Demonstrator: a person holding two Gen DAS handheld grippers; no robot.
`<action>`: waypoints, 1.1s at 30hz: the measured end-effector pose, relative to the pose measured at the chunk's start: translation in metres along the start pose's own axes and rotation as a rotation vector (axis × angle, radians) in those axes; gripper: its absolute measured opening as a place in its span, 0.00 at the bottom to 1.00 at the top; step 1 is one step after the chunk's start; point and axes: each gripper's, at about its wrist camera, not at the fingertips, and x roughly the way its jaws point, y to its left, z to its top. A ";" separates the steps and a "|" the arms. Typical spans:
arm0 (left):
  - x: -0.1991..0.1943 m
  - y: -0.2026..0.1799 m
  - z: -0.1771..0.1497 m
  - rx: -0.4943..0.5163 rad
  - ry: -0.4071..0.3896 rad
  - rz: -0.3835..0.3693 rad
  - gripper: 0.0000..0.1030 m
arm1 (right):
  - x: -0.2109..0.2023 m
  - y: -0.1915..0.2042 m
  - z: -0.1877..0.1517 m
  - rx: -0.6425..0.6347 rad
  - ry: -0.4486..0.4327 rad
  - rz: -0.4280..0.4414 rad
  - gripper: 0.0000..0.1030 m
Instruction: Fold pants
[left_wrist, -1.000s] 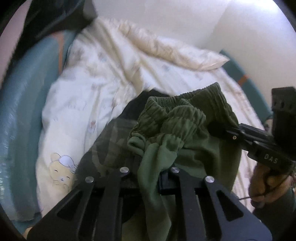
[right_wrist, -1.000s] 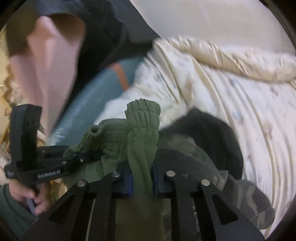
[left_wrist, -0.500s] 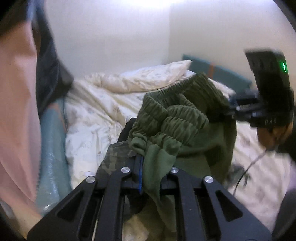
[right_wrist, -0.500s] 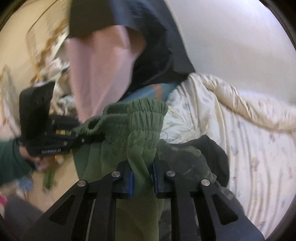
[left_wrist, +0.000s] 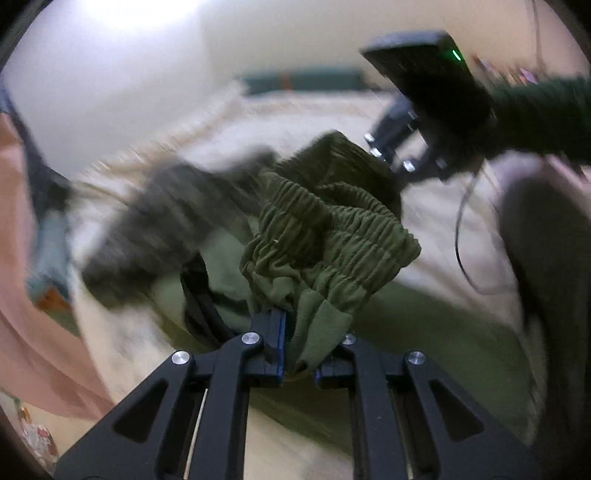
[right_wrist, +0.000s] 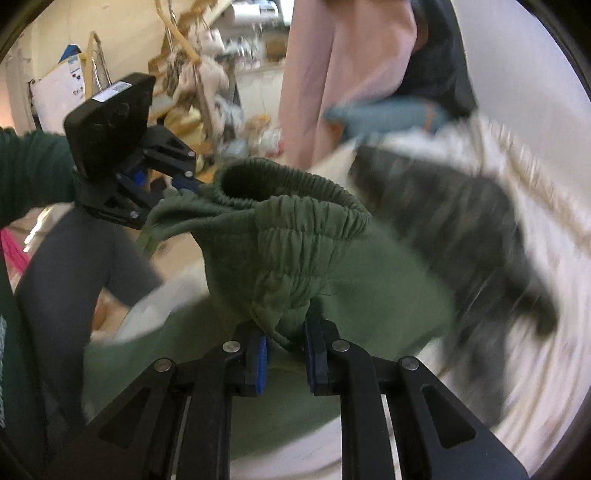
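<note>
Olive green pants (left_wrist: 332, 236) with a ribbed elastic waistband hang between both grippers above the bed. My left gripper (left_wrist: 299, 354) is shut on one bunched part of the waistband. My right gripper (right_wrist: 284, 339) is shut on another part of the waistband of the pants (right_wrist: 280, 251). In the left wrist view the right gripper (left_wrist: 388, 155) comes in from the upper right and bites the far rim. The right wrist view has the left gripper (right_wrist: 192, 186) at the left, pinching the near rim. The pant legs trail down over the bed, blurred.
A cream printed bedsheet (left_wrist: 369, 110) covers the bed. A dark camouflage garment (right_wrist: 461, 221) lies on it beside the pants. Pink cloth (right_wrist: 343, 74) hangs at the bedside. A cluttered room corner (right_wrist: 207, 74) lies beyond. A person's dark-clad leg (right_wrist: 74, 273) stands by the bed.
Both grippers have swung sideways across the bed with the pants still gripped, rolling as they went. The view has shifted from the bed and quilt toward the room and bedside.
</note>
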 end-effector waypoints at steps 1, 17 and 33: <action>0.010 -0.013 -0.012 0.012 0.055 -0.026 0.10 | 0.011 0.009 -0.019 0.023 0.037 0.017 0.16; 0.019 0.029 -0.040 -0.779 0.171 -0.073 0.56 | -0.024 -0.017 -0.079 0.745 0.035 0.005 0.62; 0.086 -0.045 -0.063 -0.740 0.467 0.042 0.71 | 0.086 0.055 -0.115 0.742 0.448 -0.095 0.61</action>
